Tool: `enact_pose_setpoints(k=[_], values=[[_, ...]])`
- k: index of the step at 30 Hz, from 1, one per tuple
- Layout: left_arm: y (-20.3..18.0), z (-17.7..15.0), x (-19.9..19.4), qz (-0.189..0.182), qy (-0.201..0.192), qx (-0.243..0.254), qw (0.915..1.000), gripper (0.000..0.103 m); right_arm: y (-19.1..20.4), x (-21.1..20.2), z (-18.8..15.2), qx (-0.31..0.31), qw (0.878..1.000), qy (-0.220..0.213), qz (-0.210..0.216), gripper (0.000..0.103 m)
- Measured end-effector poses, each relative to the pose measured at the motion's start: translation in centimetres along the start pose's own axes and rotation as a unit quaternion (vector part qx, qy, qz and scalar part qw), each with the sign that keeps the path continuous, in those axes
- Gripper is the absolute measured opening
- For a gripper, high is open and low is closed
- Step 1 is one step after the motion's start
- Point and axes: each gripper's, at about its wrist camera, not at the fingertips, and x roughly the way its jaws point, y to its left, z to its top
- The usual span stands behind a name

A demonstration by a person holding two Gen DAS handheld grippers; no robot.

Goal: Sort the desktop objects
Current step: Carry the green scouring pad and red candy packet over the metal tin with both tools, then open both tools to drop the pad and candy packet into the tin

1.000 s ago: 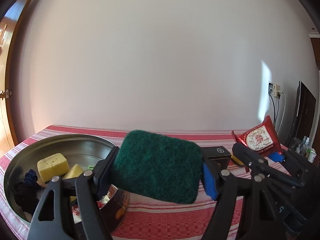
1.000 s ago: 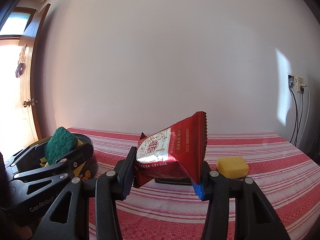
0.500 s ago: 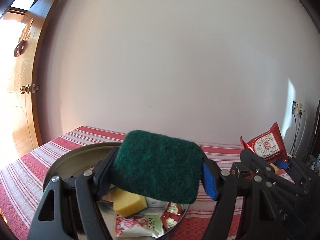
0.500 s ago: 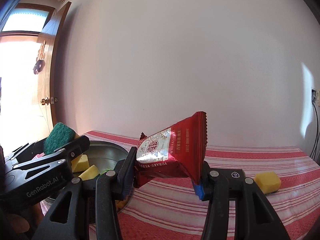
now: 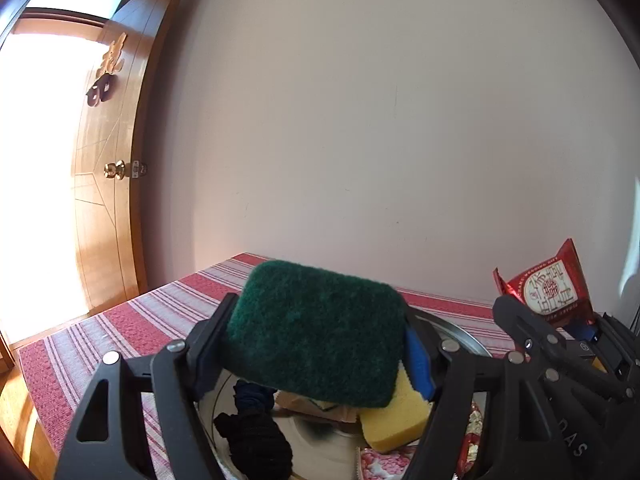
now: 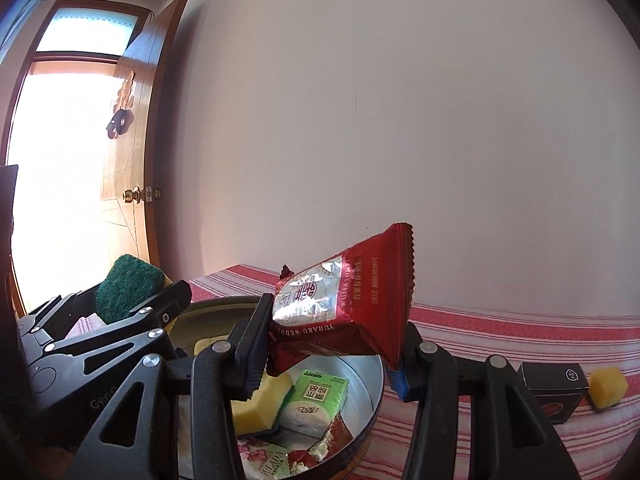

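Left gripper [image 5: 320,344]: fingers part-open, clamped on green scouring sponge [image 5: 316,336], held above metal tin [image 5: 460,332]. Right gripper [image 6: 332,340]: fingers narrower, pinching red snack packet [image 6: 344,304] over the same tin. Tin holds yellow sponges [image 6: 256,404], green tissue pack [image 6: 316,404], dark cloth [image 5: 256,432]. Striped tablecloth [image 5: 140,328] beneath; black box [image 6: 554,384] and yellow cube [image 6: 608,388] well right.

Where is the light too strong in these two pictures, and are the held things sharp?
Left wrist view: doorway blown out white, green sponge sharp. Right wrist view: same doorway overexposed, red packet sharp with foil glare; fisheye bends the door frame in both.
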Motion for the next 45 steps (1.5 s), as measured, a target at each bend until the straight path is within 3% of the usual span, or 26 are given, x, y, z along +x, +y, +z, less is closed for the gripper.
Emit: enact_pose_setpoints(k=[11,24,41,44,45], values=[[1.5,-0.5,1.1,0.033,0.02,-0.01,0.9992,0.074,1.1,1.9,-0.6,-0.015,0.999,0.029,0.004,0.052],[1.5,-1.1,1.7,0.05,0.026,-0.013,0.9983,0.074,1.7,2.7,-0.9,-0.036,0.999,0.03,-0.015,0.052],[-0.3,-1.1,1.9,0.077,0.018,0.031,0.9964,0.074,2.9,4.7,-1.0,-0.048,0.997,0.052,-0.026,0.052],[-0.3,-1.1,1.9,0.082,0.024,0.032,0.9958,0.077,2.8,4.9,-1.1,-0.043,0.997,0.055,-0.018,0.057],[-0.4,-1.2,2.0,0.086,0.028,0.035,0.9953,0.078,2.6,4.9,-1.0,-0.037,0.998,0.055,-0.022,0.063]])
